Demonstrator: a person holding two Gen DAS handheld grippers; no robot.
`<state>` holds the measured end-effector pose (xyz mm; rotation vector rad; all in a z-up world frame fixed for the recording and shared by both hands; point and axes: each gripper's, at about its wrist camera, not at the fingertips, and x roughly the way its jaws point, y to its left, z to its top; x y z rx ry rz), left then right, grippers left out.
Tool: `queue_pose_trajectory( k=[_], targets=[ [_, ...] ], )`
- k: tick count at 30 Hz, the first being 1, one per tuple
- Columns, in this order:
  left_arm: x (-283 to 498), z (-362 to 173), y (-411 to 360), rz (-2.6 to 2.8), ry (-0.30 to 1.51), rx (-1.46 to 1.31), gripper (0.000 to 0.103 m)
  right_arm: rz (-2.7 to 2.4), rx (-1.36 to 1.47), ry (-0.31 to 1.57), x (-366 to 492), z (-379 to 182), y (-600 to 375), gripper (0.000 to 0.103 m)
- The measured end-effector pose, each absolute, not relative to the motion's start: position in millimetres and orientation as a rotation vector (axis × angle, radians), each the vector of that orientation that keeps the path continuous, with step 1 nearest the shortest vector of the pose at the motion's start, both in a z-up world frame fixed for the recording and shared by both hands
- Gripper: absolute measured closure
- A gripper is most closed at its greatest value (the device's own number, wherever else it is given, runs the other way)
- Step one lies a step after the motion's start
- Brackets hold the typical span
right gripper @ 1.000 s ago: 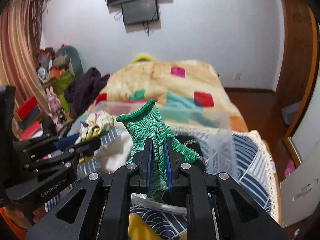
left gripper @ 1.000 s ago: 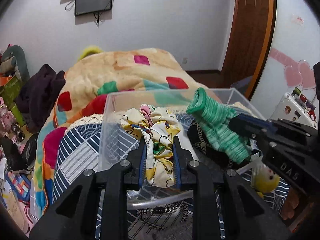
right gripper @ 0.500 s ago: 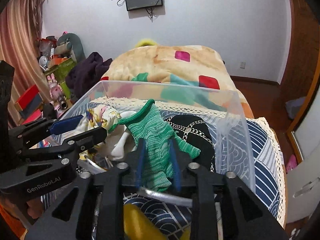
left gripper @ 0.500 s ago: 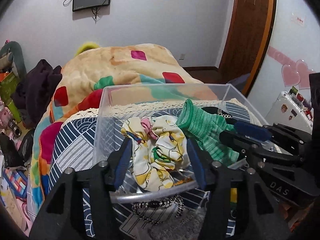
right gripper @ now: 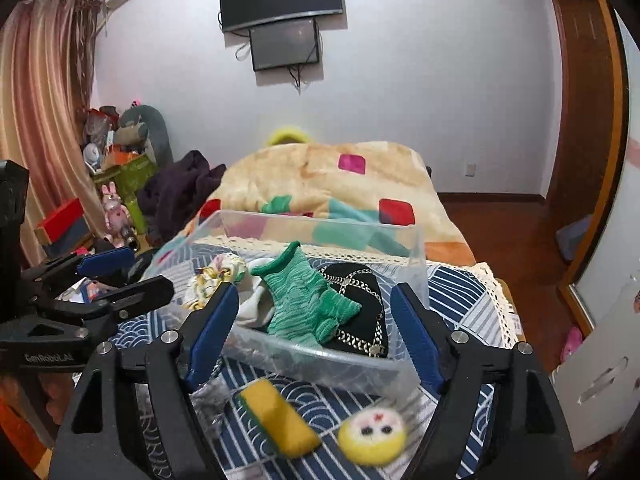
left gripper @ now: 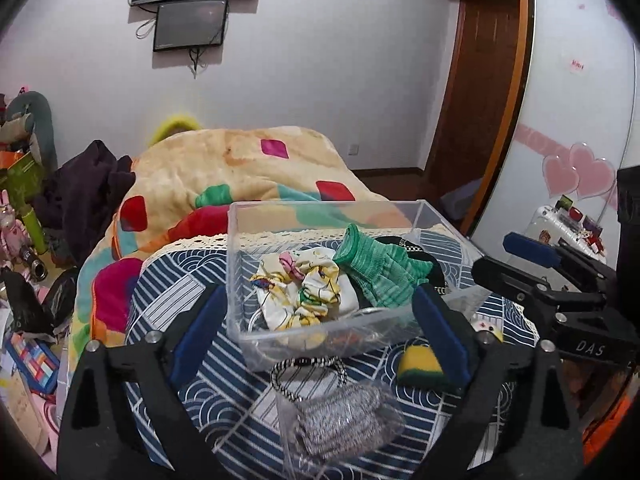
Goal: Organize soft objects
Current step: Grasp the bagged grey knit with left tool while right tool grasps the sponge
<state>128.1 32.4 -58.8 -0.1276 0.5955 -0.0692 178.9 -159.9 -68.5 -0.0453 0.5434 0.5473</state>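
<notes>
Readable marks are few.

- "DAS" — white letters on the black body of the right gripper (left gripper: pixel 532 252), seen from the left wrist view at the right edge.
- "GenRobot.AI" — pale lettering on the black body of the left gripper (right gripper: pixel 120 272), seen from the right wrist view at the lower left.
- Small pink sticker (left gripper: pixel 577 66) on the white wall panel at upper right of the left wrist view — red characters on it, too small to read.

No other legible text, numbers or brands in either view.
</notes>
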Motion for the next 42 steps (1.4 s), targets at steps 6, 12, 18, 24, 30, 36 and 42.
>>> queue_pose_trajectory(
  k=[6, 12, 18, 24, 30, 36, 42],
  targets=[
    [117.1, -74.4, 23.6, -0.101, 0.649, -0.127, 0.004, 0.576, -0.034, 0.571, 171.8, -84.4, -157.4, 0.02],
    [109.0, -107.9, 20.2, -0.111, 0.74, -0.139, 0.004, 0.594, -0.06, 0.651, 169.9, -115.0, -147.7, 0.021],
    [105.5, -139.5, 24.4, -0.112, 0.829, -0.175, 0.004, 0.631, -0.072, 0.724, 165.4, -137.1, -146.8, 0.03],
    [100.0, -151.5, 19.9, -0.096, 0.824, -0.164, 0.007, 0.661, -0.104, 0.764, 162.5, -147.8, -140.6, 0.051],
    [97.9, -149.2, 9.8, -0.143, 0.812, -0.15, 0.039, 0.643, -0.149, 0.762, 159.6, -149.7, -135.8, 0.066],
    [91.0, -142.7, 3.7, -0.15, 0.789, -0.125, 0.06, 0.655, -0.083, 0.747, 160.7, -142.3, -152.5, 0.073],
    [85.5, -127.2, 7.4, -0.179, 0.76, -0.151, 0.071, 0.658, -0.028, 0.7, 152.7, -130.3, -167.2, 0.074]
  ],
)
